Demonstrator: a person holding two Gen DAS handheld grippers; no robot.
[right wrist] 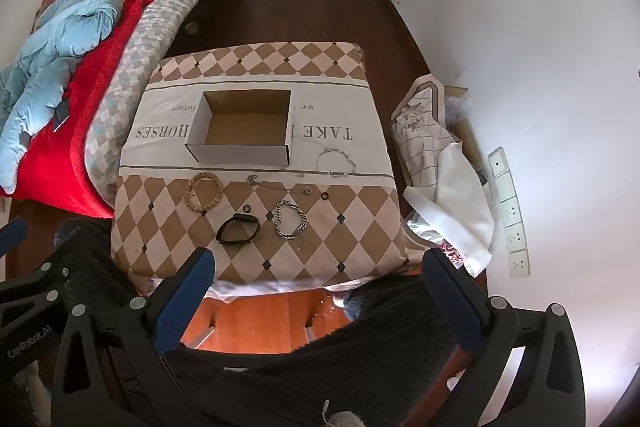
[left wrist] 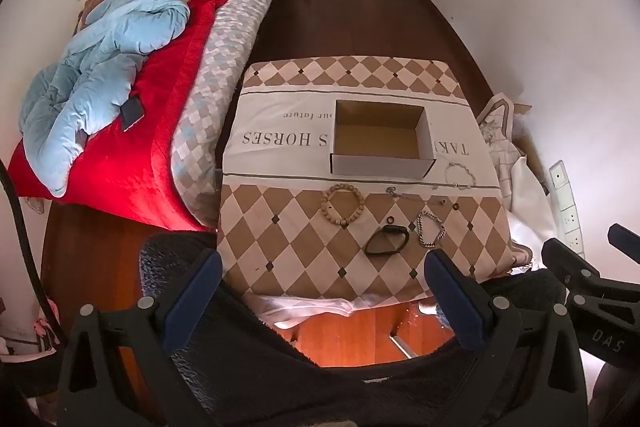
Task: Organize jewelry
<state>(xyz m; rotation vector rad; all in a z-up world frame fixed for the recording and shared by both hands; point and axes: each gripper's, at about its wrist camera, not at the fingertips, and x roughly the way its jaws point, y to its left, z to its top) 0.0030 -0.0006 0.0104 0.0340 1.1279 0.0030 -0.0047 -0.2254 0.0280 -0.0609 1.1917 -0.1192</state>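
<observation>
Two pairs of tongs hang over the near edge of a cloth-covered table [right wrist: 256, 259], both pointing steeply down and forward. The left tongs [left wrist: 324, 287] stand wide apart with nothing between them. The right tongs [right wrist: 318, 283] are equally wide and hold nothing.

All the jewelry lies beyond the fingertips, untouched. In the right view, nearest, at about 11 o'clock from the right tongs, is a black band [right wrist: 238, 229]. Just beside it, close to 12 o'clock, lies a chunky silver chain bracelet [right wrist: 290, 221]. Two small dark rings sit a little further: one [right wrist: 247, 207] above the band, one [right wrist: 325, 195] towards 1 o'clock. At 10 o'clock is a wooden bead bracelet [right wrist: 204, 194]. A thin chain [right wrist: 276, 185] stretches across the middle, and a fine silver bracelet [right wrist: 337, 163] lies at 1 o'clock.

Farther still, at 11 o'clock, an open cardboard box [right wrist: 240, 155] stands with nothing visible inside.

In the left view the same pieces sit at 12 to 1 o'clock of the left tongs. A bed [left wrist: 132, 155] with a red blanket runs along the left.
</observation>
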